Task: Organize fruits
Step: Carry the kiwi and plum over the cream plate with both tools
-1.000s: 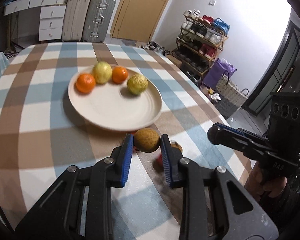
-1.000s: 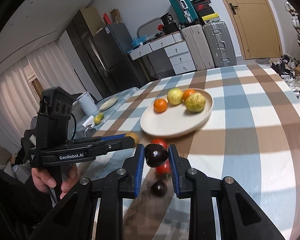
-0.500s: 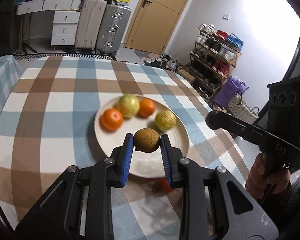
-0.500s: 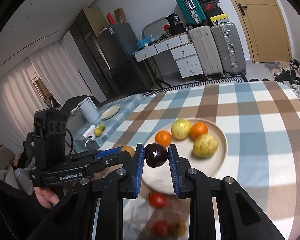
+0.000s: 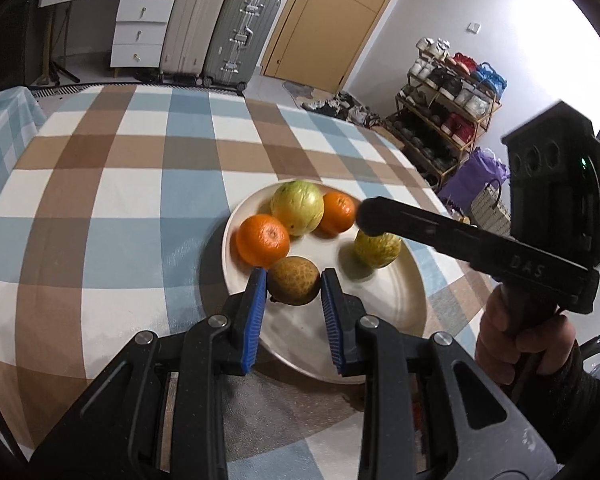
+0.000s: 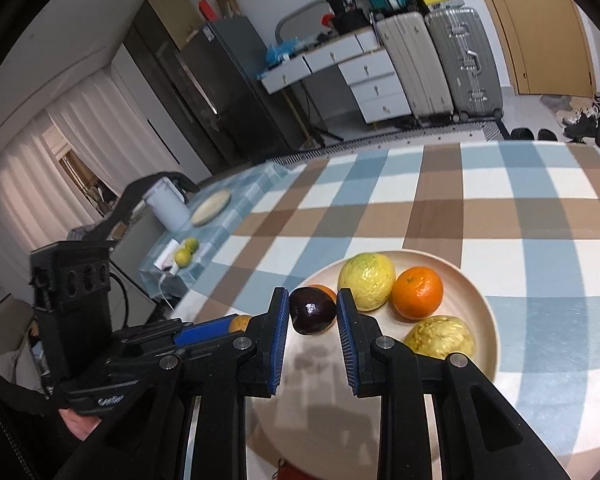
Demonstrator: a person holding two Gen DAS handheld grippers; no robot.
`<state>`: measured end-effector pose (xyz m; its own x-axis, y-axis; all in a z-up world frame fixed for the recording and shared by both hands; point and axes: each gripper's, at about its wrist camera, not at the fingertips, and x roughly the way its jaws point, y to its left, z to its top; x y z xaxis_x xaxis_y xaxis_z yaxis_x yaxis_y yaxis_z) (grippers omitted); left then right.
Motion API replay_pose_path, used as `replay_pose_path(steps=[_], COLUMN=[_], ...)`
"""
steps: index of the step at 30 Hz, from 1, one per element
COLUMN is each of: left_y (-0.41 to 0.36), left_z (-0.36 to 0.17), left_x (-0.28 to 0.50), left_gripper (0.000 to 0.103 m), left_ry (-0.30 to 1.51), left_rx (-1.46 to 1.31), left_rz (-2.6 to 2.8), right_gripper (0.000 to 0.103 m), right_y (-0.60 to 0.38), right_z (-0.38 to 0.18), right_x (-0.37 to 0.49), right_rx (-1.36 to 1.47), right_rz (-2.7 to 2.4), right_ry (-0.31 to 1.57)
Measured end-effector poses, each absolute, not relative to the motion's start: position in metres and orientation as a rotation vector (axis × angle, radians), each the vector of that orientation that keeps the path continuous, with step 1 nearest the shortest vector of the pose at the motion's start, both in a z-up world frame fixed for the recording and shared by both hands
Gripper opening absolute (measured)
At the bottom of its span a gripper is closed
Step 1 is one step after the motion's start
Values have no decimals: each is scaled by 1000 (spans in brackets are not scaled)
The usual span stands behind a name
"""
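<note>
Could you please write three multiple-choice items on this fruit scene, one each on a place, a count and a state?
1. Where is the brownish fruit that the left gripper holds?
A. Over the plate
B. On the shoe rack
C. On the floor

2. How many fruits lie on the plate?
A. One
B. Four
C. Seven

3. What is the state of the right gripper?
A. Wide open and empty
B. Shut on the dark purple fruit
C. Shut on an orange

Answers:
1. A, as the left wrist view shows the fruit above the plate's near part.
2. B, as two oranges and two yellow-green fruits rest there.
3. B, as the right wrist view shows both blue pads pressing the dark fruit.
</note>
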<state>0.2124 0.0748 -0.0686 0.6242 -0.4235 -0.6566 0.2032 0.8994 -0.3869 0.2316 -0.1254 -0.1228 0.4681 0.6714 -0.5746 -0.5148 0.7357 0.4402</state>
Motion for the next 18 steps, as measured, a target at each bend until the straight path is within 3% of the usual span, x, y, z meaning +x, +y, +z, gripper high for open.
replay_pose_path(steps=[18], left_y=[70], left_z=[-91], left_x=[234], left_gripper=[25], left_ry=[863], left_rx=[-265], left_rz=[-374], right_gripper=[25], right_y=[-98], right_z=[-163], right_x=[258], right_rx=[152], right_rz=[679], right_ry=[936])
